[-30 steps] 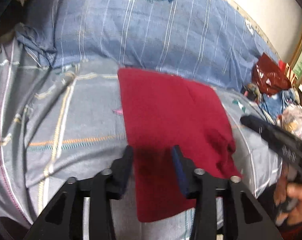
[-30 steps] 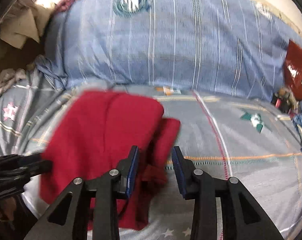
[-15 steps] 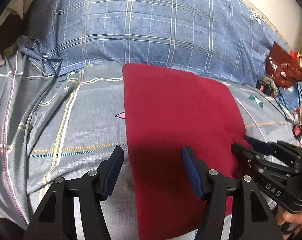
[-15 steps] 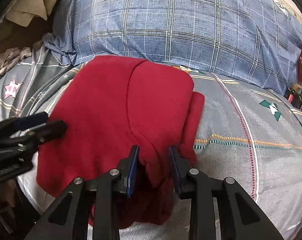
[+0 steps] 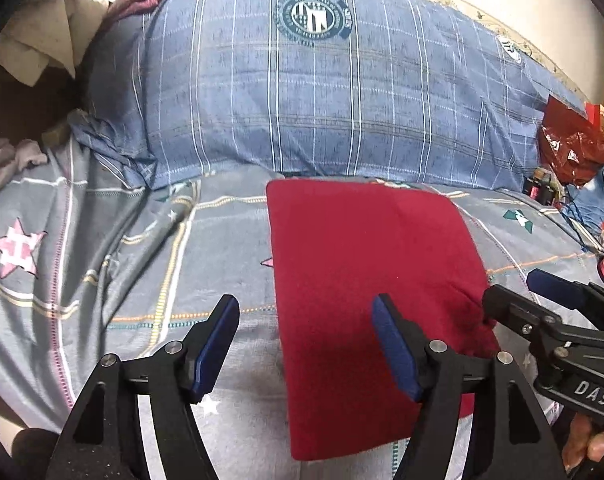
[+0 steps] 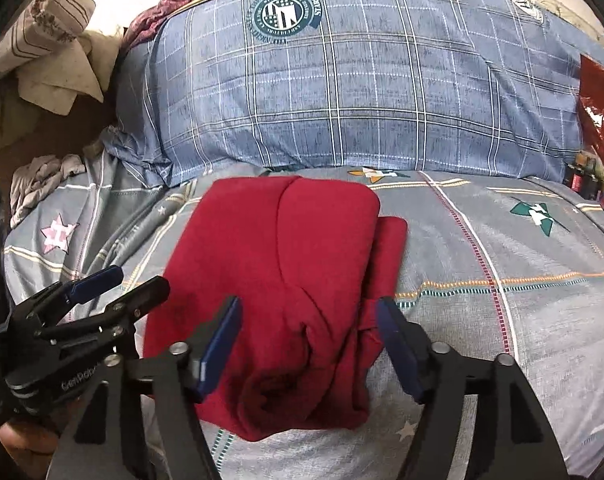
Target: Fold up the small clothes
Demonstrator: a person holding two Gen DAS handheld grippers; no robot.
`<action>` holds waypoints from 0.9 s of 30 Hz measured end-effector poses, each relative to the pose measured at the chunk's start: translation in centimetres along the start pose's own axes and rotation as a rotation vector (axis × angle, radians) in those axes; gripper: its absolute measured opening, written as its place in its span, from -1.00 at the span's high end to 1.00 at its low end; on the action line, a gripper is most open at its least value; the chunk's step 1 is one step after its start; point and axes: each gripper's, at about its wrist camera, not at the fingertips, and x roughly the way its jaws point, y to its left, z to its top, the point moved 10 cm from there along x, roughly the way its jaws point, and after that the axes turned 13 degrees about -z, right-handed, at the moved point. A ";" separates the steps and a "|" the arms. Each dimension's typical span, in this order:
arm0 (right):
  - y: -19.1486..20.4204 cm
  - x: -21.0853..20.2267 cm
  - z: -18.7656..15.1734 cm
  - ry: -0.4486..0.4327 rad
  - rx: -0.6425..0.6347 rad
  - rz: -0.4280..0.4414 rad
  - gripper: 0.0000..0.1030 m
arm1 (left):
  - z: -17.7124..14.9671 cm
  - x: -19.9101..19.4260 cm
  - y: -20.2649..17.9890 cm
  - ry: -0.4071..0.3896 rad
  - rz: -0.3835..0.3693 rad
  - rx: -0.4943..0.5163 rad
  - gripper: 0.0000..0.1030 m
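folded red knit garment (image 5: 365, 280) flat on bed for next fold | left gripper (image 5: 305, 344) wide open, empty, straddling its left edge | right gripper (image 6: 307, 344) wide open, empty, over bunched near corner

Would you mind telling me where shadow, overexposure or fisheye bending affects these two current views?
Left wrist: gripper shadow darkens the red garment near the fingers; wall behind the blue pillow blown out, edges bowed. Right wrist: same bowing, top left overexposed, garment's near folds shaded.

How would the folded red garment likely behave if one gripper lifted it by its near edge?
Probably floppy: the red garment lies in soft folds with a bunched, wrinkled near end, so unheld layers would likely droop and unfold. It looks like thin knit, so probably light. Its matte cloth on the rumpled bedsheet suggests pushing would wrinkle it rather than slide it.
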 end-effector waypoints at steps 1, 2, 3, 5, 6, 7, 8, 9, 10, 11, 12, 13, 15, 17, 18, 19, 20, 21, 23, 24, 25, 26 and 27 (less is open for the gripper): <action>0.1 -0.2 0.0 -0.006 -0.001 -0.005 -0.45 | 0.0 -0.5 -0.1 -0.006 -0.001 0.002 -0.36; 0.1 -0.3 0.0 -0.010 -0.002 -0.011 -0.48 | 0.0 -0.9 0.0 -0.010 -0.003 0.003 -0.37; 0.0 -0.4 0.0 -0.014 -0.003 -0.019 -0.50 | 0.0 -1.3 -0.1 -0.016 -0.002 0.001 -0.38; -0.1 -0.8 0.0 -0.022 -0.002 -0.028 -0.56 | -0.1 -2.0 0.1 -0.026 -0.004 0.000 -0.38; -0.1 -0.9 -0.1 -0.025 0.000 -0.029 -0.57 | -0.1 -2.3 0.2 -0.031 -0.001 -0.001 -0.38; -0.2 -0.9 0.0 -0.025 0.000 -0.030 -0.57 | -0.1 -2.6 0.3 -0.036 0.005 -0.001 -0.38; -0.2 -1.0 -0.1 -0.024 0.001 -0.032 -0.58 | -0.1 -2.9 0.4 -0.039 0.009 0.001 -0.38; -0.2 -1.1 -0.2 -0.023 0.000 -0.035 -0.58 | -0.1 -3.1 0.6 -0.041 0.011 0.004 -0.38; -0.2 -1.1 -0.2 -0.023 -0.001 -0.037 -0.59 | -0.1 -3.3 0.7 -0.044 0.014 0.006 -0.38; -0.2 -1.2 -0.2 -0.024 -0.001 -0.041 -0.59 | -0.1 -3.4 0.8 -0.045 0.014 0.008 -0.38; -0.3 -1.3 -0.2 -0.026 -0.001 -0.044 -0.59 | -0.1 -3.5 0.8 -0.044 0.014 0.009 -0.38; -0.4 -1.3 -0.2 -0.028 0.000 -0.045 -0.60 | -0.2 -3.6 0.9 -0.043 0.015 0.009 -0.38; -0.5 -1.4 -0.2 -0.029 0.004 -0.048 -0.61 | -0.2 -3.7 0.8 -0.042 0.016 0.009 -0.38; -0.7 -1.4 -0.2 -0.028 0.007 -0.047 -0.62 | -0.2 -3.8 1.0 -0.044 0.019 0.013 -0.38; -0.8 -1.3 -0.2 -0.027 0.008 -0.046 -0.62 | -0.2 -3.8 0.9 -0.044 0.022 0.016 -0.38; -0.7 -1.3 -0.3 -0.026 0.009 -0.045 -0.62 | -0.2 -3.8 1.0 -0.043 0.021 0.019 -0.38; -0.7 -1.3 -0.3 -0.025 0.008 -0.046 -0.62 | -0.2 -3.8 1.1 -0.042 0.021 0.021 -0.38; -0.7 -1.3 -0.3 -0.024 0.005 -0.047 -0.62 | -0.1 -3.7 1.2 -0.040 0.019 0.021 -0.38; -0.7 -1.2 -0.4 -0.025 -0.002 -0.049 -0.62 | -0.1 -3.7 1.3 -0.040 0.015 0.019 -0.38; -0.6 -1.2 -0.4 -0.024 -0.004 -0.049 -0.62 | -0.1 -3.7 1.4 -0.040 0.013 0.019 -0.38; -0.6 -1.2 -0.4 -0.022 -0.005 -0.048 -0.62 | -0.2 -3.7 1.5 -0.040 0.014 0.019 -0.38; -0.5 -1.1 -0.5 -0.022 -0.005 -0.046 -0.62 | -0.2 -3.6 1.5 -0.038 0.016 0.021 -0.38; -0.5 -1.1 -0.5 -0.021 -0.006 -0.046 -0.62 | -0.2 -3.6 1.7 -0.037 0.017 0.023 -0.38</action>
